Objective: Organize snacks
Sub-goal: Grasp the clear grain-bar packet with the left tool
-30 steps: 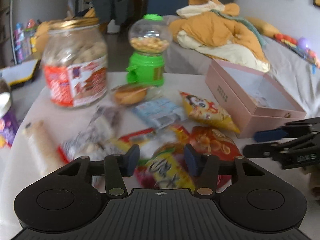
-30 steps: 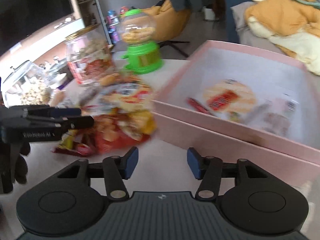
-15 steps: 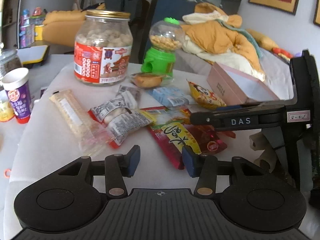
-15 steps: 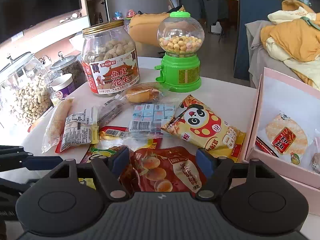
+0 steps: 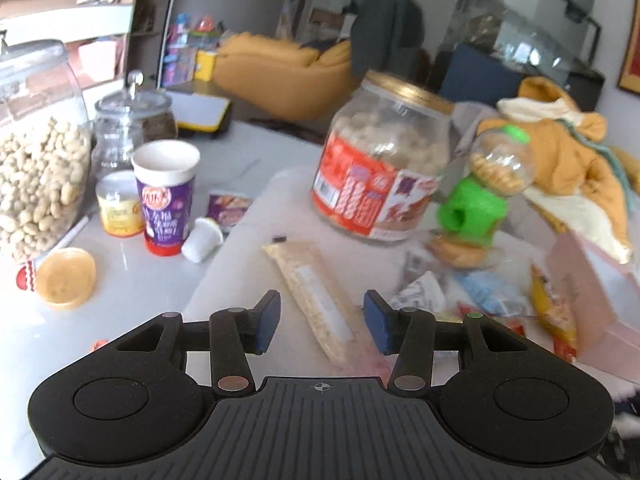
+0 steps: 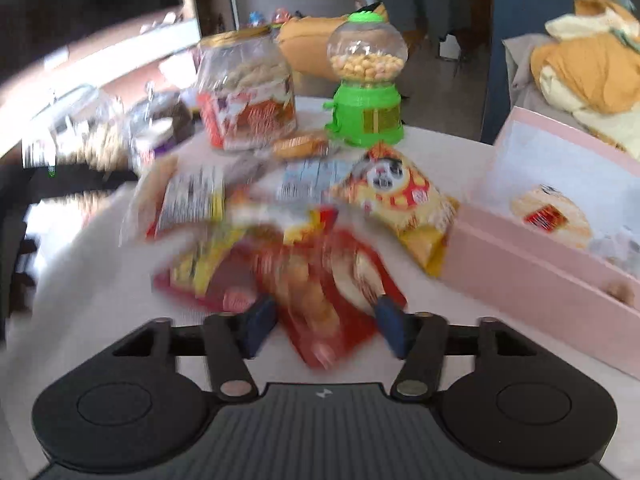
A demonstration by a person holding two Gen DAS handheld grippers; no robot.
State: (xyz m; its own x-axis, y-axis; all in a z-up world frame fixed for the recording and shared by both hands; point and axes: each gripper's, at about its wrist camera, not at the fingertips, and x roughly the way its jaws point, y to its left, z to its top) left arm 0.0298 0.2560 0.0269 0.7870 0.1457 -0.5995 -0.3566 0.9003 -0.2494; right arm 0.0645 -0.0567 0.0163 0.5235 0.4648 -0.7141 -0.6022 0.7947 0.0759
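**Two grippers over a table of loose snacks**

The left gripper [image 5: 322,326] hangs above the white table [image 5: 140,280] with its blue pads apart and pressing on nothing. A long clear-wrapped snack bar [image 5: 316,296] lies on the table below the gap, running diagonally away from the tool; whether the pads reach its level cannot be told.

The right gripper [image 6: 324,328] has its jaws closing. The near end of a red snack packet [image 6: 320,284] sits between the pads, but blur hides whether they press on it. Just beyond it lie a yellow panda-print bag [image 6: 400,200] and other blurred packets.

The pink box [image 6: 540,264] stands open to the right of the pile, with a round wrapped cracker [image 6: 552,216] inside. Behind the snacks stand a gold-lidded peanut jar [image 5: 384,160] and a green candy dispenser [image 6: 366,88].
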